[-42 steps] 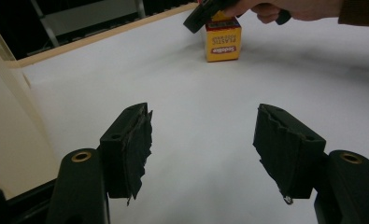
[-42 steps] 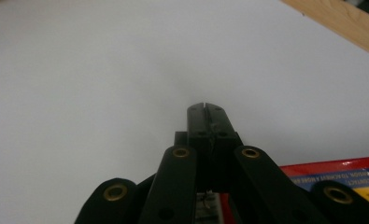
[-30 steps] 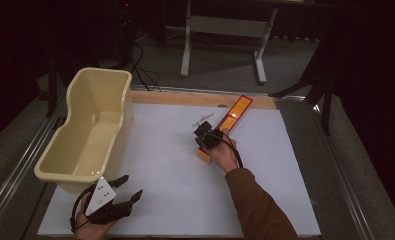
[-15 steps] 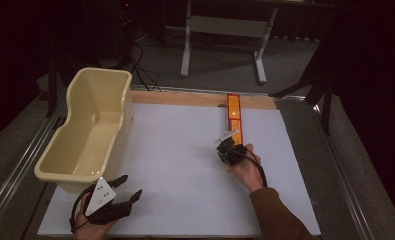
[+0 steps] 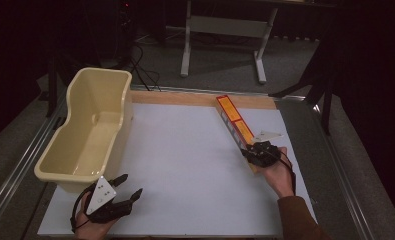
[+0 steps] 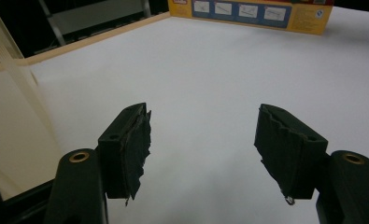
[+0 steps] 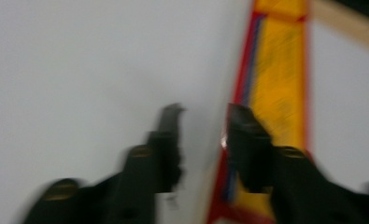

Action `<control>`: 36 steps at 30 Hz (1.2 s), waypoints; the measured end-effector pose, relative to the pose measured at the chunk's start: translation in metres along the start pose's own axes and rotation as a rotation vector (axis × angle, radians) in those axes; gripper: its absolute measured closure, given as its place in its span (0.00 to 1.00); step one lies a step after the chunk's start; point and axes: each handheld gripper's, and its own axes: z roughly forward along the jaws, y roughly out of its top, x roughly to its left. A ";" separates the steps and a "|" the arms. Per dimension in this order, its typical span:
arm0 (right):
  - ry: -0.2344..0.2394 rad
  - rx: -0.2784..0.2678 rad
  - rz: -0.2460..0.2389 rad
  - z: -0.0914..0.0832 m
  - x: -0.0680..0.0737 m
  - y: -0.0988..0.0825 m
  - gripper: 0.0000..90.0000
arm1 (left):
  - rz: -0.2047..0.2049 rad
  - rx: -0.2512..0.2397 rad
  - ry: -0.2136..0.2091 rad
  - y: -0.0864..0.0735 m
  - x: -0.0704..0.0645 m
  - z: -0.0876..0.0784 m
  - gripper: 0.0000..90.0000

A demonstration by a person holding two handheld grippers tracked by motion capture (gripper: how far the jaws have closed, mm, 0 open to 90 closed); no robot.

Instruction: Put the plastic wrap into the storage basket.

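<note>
The long yellow, red-edged box lies flat on the white bench, angled toward the far wooden edge. The right tool sits at its near end, jaws parted a little in the blurred right gripper view. The cream tub holds nothing. The left tool rests spread wide.

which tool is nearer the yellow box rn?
Right. The right tool sits at the near end of the yellow box; the left tool is far across the table, beside the cream tub.
</note>
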 end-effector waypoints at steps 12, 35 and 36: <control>-0.094 0.091 0.149 0.046 -0.037 0.018 0.28 | 0.002 -0.001 -0.010 0.000 0.000 0.000 0.39; -0.063 0.305 0.208 -0.027 0.016 -0.036 0.42 | -0.003 -0.007 -0.002 0.000 -0.001 -0.002 0.39; -0.072 0.353 0.187 -0.039 0.025 -0.044 0.42 | -0.001 -0.004 -0.003 0.000 -0.002 -0.002 0.39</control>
